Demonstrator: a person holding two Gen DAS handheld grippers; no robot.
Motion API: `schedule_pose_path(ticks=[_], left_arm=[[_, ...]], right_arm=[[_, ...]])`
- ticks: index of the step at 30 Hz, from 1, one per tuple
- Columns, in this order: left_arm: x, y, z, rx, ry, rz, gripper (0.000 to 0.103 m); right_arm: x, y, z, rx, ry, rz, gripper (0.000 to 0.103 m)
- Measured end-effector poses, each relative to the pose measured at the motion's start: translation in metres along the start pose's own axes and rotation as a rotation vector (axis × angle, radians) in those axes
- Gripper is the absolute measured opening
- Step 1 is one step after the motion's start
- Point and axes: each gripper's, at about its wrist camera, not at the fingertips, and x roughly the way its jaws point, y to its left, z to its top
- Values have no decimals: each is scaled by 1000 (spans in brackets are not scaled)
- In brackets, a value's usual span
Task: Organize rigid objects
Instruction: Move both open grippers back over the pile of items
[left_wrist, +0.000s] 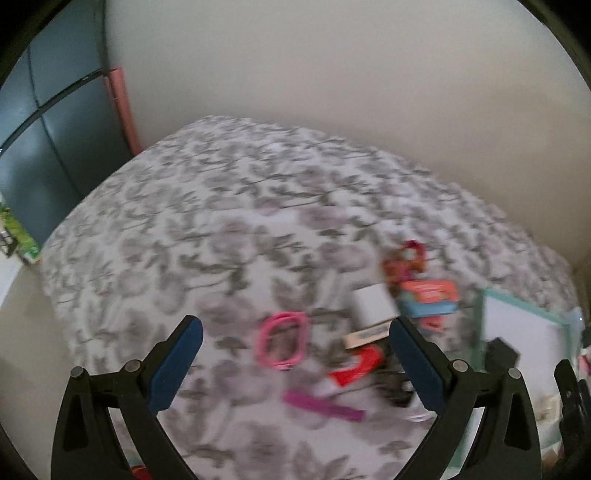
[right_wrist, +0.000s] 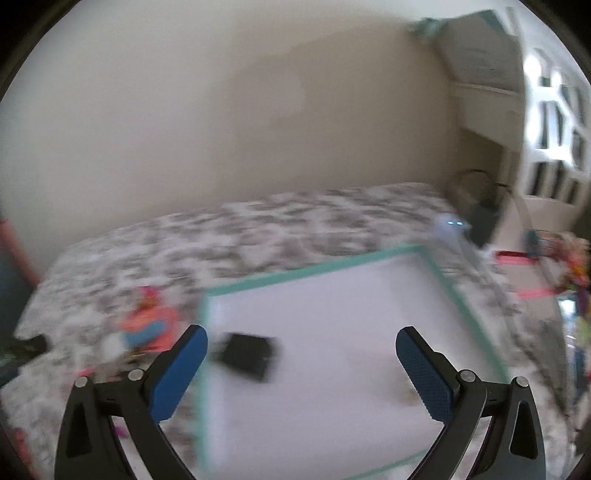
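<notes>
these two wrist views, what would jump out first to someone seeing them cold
The grey leaf-patterned bedspread fills both views, and a bright scatter of small items lies on it ahead of the open left gripper, led by a pink ring. To their right sits a white tray with a teal rim, under the open right gripper; a black object lies in its near left corner. Blur hides finer detail.
</notes>
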Motion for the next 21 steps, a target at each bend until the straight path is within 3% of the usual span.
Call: schedule_pose_path(ticks=[9,16,21], left_arm=[[19,46,-1,-90,91,37,101],[48,37,-14,-64,223,-11,101],[68,25,-27,-50,321,-64,101]], right_arm=[[15,82,-24,-223,131,217,103],[38,115,-53,-347,260,283,103],[58,122,-69,-381,339,278,100]])
